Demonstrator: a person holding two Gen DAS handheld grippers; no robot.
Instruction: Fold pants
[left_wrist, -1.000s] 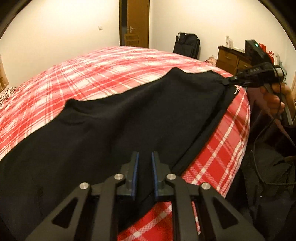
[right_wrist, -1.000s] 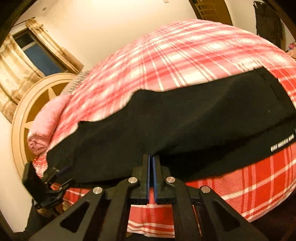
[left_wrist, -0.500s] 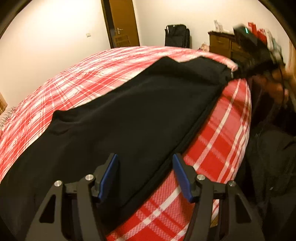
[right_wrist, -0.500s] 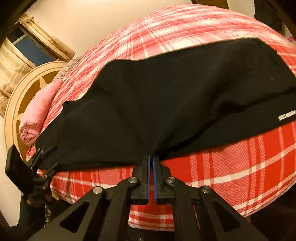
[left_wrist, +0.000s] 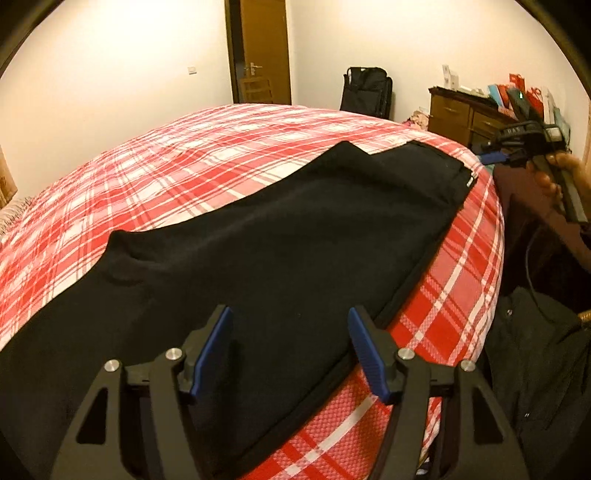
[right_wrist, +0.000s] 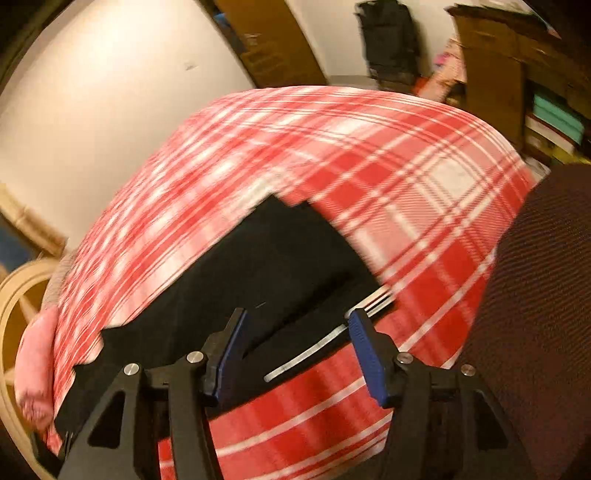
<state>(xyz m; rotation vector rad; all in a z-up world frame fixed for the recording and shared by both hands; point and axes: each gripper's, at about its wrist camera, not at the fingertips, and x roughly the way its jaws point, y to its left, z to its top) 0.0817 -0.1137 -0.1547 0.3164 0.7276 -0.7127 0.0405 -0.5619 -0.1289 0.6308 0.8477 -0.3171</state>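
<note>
Black pants (left_wrist: 280, 243) lie flat along the near edge of a bed with a red and white plaid cover (left_wrist: 207, 155). My left gripper (left_wrist: 291, 350) is open and empty, just above the pants near the bed's edge. My right gripper (right_wrist: 295, 350) is open and empty, above the other end of the pants (right_wrist: 258, 273); that view is blurred. In the left wrist view the right gripper (left_wrist: 491, 157) shows at the far right, off the pants' end, held by a hand.
A wooden dresser (left_wrist: 465, 114) with boxes, a black bag (left_wrist: 365, 92) and a door (left_wrist: 262, 51) stand beyond the bed. A pink pillow (right_wrist: 37, 369) lies at the bed's far left. Dark clothing (left_wrist: 535, 369) hangs beside the bed.
Both grippers have opened and let go of the pants. The left opened first, the right after. The right gripper has swung up and away; the pants now lie flat.
</note>
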